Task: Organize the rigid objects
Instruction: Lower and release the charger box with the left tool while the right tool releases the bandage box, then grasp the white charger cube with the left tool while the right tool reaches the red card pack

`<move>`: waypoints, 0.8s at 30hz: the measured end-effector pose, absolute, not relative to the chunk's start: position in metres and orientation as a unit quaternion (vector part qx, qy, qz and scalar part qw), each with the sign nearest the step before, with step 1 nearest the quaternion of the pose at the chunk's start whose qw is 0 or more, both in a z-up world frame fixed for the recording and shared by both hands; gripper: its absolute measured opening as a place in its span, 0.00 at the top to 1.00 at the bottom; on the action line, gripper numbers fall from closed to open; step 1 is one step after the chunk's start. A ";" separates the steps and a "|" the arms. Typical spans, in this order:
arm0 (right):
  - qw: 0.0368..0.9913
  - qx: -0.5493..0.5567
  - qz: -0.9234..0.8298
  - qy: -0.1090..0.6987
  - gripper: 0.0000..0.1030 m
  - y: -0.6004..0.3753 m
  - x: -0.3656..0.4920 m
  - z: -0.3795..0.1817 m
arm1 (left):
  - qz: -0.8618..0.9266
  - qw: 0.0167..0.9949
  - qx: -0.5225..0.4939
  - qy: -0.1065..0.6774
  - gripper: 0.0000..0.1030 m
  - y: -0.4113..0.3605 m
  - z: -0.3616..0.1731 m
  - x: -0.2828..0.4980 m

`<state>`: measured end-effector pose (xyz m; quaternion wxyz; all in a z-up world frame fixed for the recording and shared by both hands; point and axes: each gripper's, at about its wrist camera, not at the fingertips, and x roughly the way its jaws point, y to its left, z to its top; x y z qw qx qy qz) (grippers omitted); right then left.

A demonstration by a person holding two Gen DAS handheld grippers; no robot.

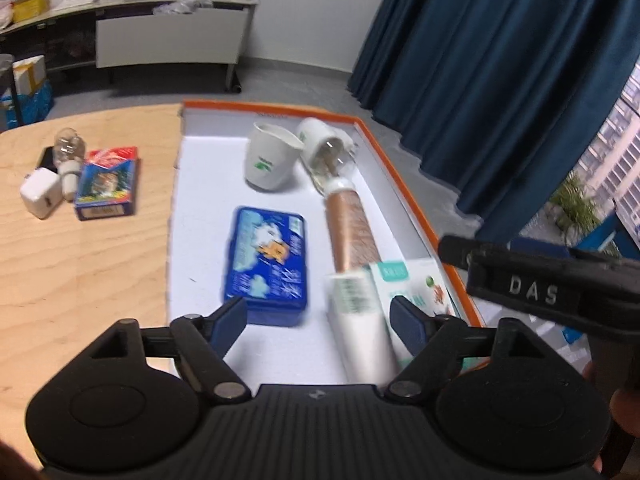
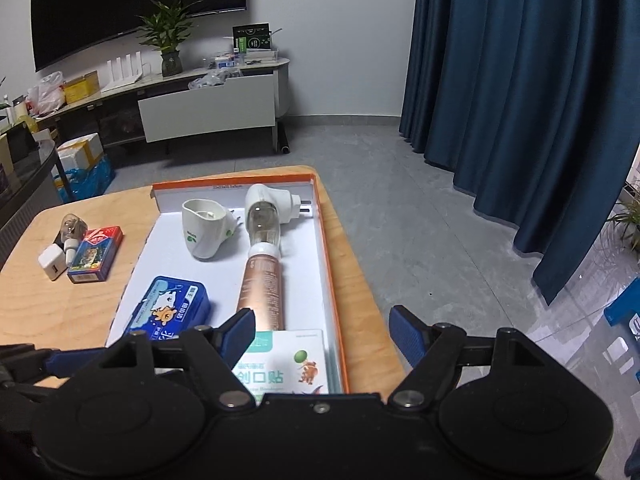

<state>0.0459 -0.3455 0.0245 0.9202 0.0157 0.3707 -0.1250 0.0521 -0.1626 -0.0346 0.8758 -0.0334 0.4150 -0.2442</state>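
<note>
An orange-rimmed white tray holds a white cup-shaped holder, a plug-in vaporiser with a clear bottle, a copper tube, a blue tin and a white-green plaster box. My left gripper is open above the tray's near end, with a blurred white tube between its fingers, apparently not clamped. My right gripper is open and empty over the tray's near right corner.
On the wooden table left of the tray lie a white charger cube, a clear bulb bottle and a red-blue card box. Blue curtains hang at the right.
</note>
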 end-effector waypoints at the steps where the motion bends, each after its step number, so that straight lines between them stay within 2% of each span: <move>1: 0.921 0.016 -0.123 0.371 0.15 -0.343 0.047 0.025 | -0.237 0.879 -0.034 0.412 0.19 -0.158 -0.033 0.054; 24: 0.923 -0.008 0.029 0.384 0.14 -0.218 0.105 0.016 | -0.055 0.913 -0.053 0.401 0.19 -0.014 -0.023 0.095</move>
